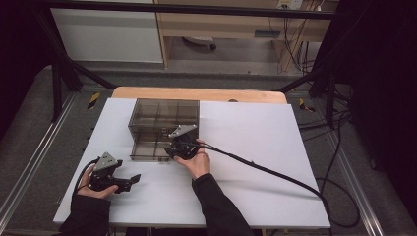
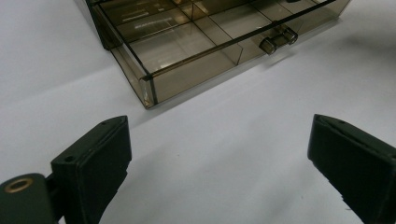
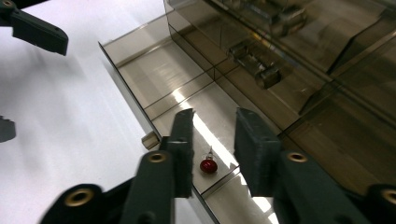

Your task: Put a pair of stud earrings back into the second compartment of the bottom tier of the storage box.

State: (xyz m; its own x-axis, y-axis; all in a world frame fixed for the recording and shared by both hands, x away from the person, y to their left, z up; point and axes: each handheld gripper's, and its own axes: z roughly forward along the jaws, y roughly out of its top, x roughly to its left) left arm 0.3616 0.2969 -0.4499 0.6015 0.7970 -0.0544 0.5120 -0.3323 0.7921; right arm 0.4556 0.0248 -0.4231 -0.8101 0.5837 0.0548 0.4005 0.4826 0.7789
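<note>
High view: white counter (image 1: 255, 162) carrying smoked transparent drawer box (image 1: 164, 118), lower drawer (image 1: 147, 150) pulled out toward the near edge. Right tool (image 1: 173, 151) positioned over the open drawer; jaws partly apart, gripping nothing. Left tool (image 1: 132, 180) resting low at the near left, clear of the box; jaws spread wide, gripping nothing. Right gripper view: small red bead (image 3: 208, 166) lying loose on the drawer floor, directly between the jaws, touching neither pad.
</note>
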